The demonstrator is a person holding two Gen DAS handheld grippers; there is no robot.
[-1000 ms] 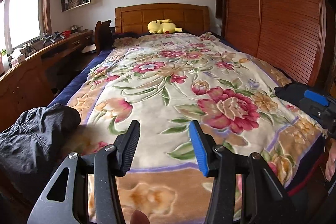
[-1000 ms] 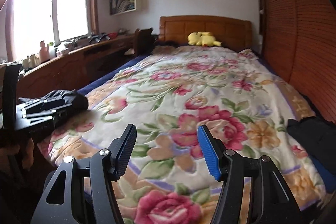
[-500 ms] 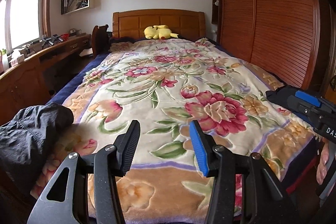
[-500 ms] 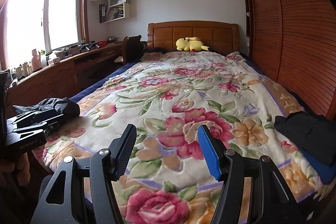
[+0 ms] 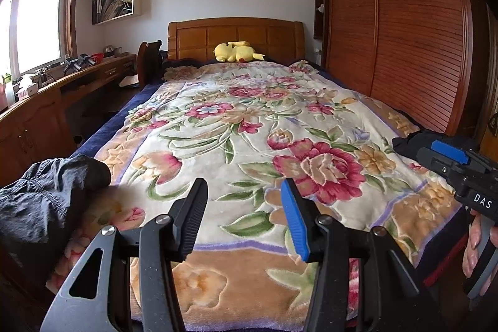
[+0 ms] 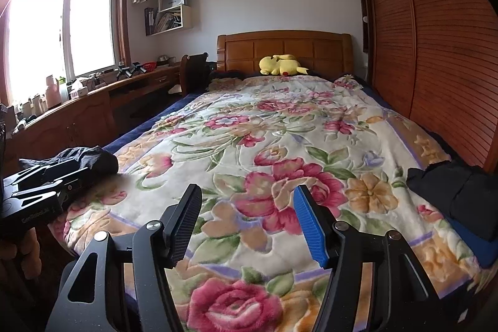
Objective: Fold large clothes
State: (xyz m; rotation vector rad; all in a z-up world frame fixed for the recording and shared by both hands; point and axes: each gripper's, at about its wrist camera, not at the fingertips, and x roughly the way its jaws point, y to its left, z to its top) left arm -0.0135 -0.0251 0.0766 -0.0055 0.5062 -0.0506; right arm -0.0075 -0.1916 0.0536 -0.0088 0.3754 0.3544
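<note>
A bed (image 5: 102, 126) with a floral blanket (image 5: 242, 145) fills a wood-panelled room, a wardrobe (image 5: 404, 36) along its right side and a counter (image 5: 46, 101) under the window at left. Dark clothes (image 5: 46, 195) lie bunched at the bed's near left corner; a second dark garment (image 6: 457, 192) lies at the near right edge. A yellow plush (image 5: 236, 52) rests by the headboard. Left claw (image 5: 244, 218) and right claw (image 6: 249, 221) hover above the bed's foot, jaws apart, holding nothing.
</note>
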